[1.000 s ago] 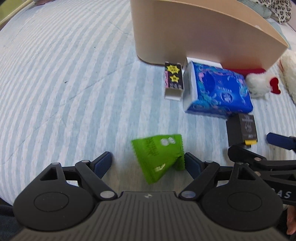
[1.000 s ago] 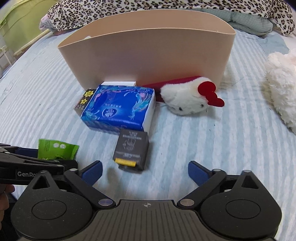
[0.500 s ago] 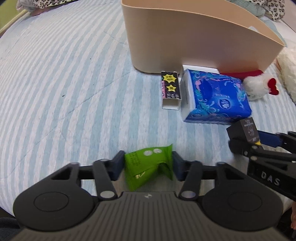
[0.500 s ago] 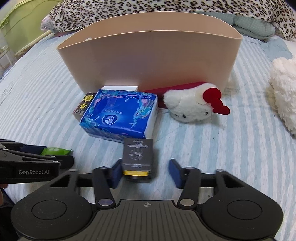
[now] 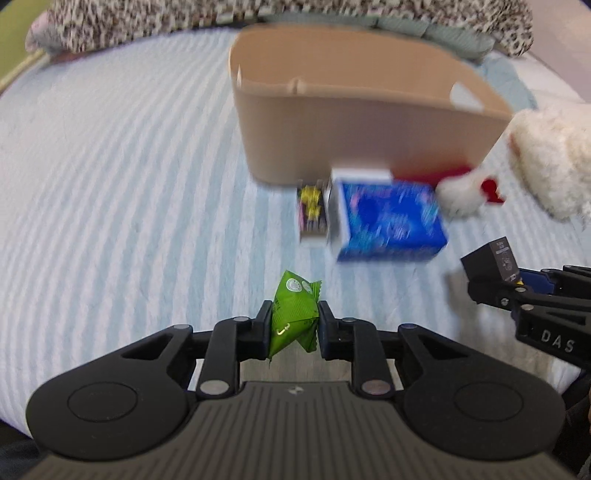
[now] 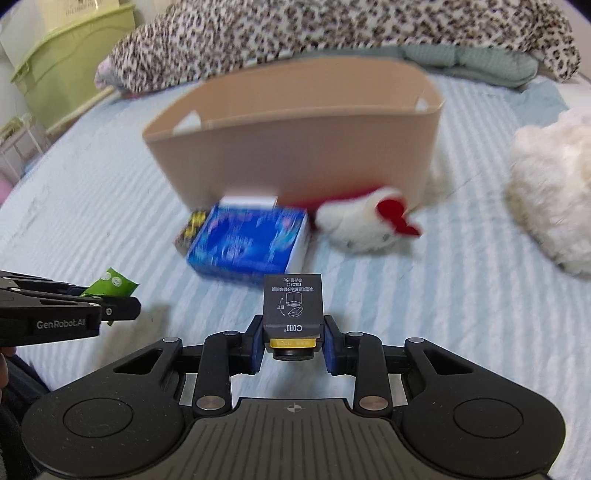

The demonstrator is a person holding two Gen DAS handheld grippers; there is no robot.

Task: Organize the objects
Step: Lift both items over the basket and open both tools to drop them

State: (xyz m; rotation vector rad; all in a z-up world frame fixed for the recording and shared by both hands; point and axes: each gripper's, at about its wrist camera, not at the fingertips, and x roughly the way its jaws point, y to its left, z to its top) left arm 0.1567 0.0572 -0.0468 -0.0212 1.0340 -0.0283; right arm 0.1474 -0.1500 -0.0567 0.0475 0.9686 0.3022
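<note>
My left gripper (image 5: pixel 292 325) is shut on a green snack packet (image 5: pixel 293 314) and holds it above the striped bedsheet; it also shows in the right wrist view (image 6: pixel 112 286). My right gripper (image 6: pixel 293 341) is shut on a small black box (image 6: pixel 293 308) with a yellow end, lifted off the bed; the box shows at the right of the left wrist view (image 5: pixel 491 258). A beige bin (image 5: pixel 354 122) (image 6: pixel 295 147) stands ahead, open at the top. In front of it lie a blue tissue pack (image 5: pixel 388 221) (image 6: pixel 251 243) and a small black-and-yellow box (image 5: pixel 312 210).
A white plush with a red bow (image 6: pixel 369 225) lies by the bin's right end, and a larger white plush (image 6: pixel 550 192) lies further right. A leopard-print blanket (image 6: pixel 332 26) lies behind the bin. A green storage box (image 6: pixel 70 55) stands at the far left.
Both grippers closed on their objects, the left on the green packet and the right on the black box, and lifted them off the bed toward the bin.
</note>
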